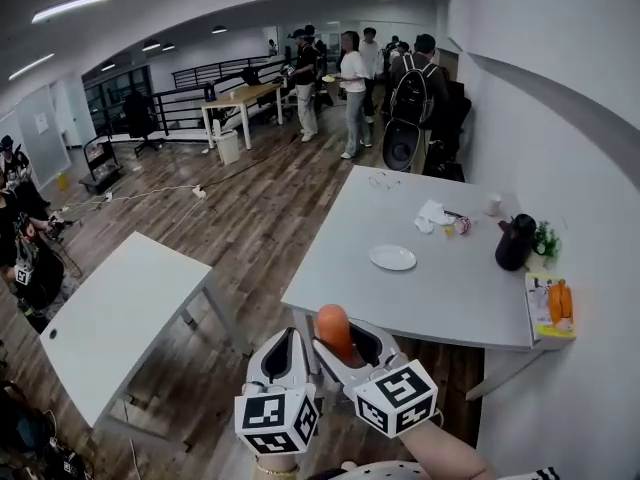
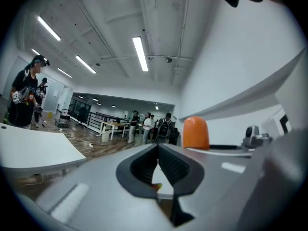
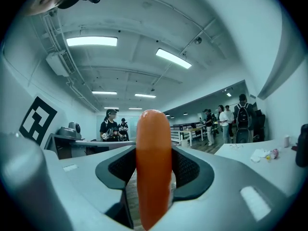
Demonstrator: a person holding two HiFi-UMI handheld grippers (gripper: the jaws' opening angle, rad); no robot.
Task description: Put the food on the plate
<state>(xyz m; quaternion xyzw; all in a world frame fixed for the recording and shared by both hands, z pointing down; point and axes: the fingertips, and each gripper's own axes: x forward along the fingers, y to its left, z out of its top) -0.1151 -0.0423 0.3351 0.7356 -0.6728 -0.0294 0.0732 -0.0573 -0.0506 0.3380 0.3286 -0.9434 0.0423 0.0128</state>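
Orange and upright, the sausage [image 1: 333, 326] stands clamped between the jaws of my right gripper [image 3: 153, 166]. Its rounded end pokes well above them, and both pads press on its sides. My left gripper [image 2: 158, 153] is just beside the right one, jaws drawn together with nothing between them.

The white plate [image 1: 392, 257] lies on the pale grey desk [image 1: 440, 293], ahead and a little to the right, well apart from the sausage. It looks bare. A black jug [image 1: 516, 242] and a small plant [image 1: 545, 239] stand near the far right edge of the desk. A flat pack [image 1: 552, 306] with more orange pieces sits on the near right corner.

I judge this to be the carrying step: the food is picked and held in the air short of the desk, not yet over the plate. Next I would bring the right gripper forward across the near edge of the desk and stop above the middle of the plate. Then I would lower the sausage until its bottom end is close to the plate and tip it flat before easing the jaws apart. If I let go while it is upright and high, I think it would topple and roll off the rim.
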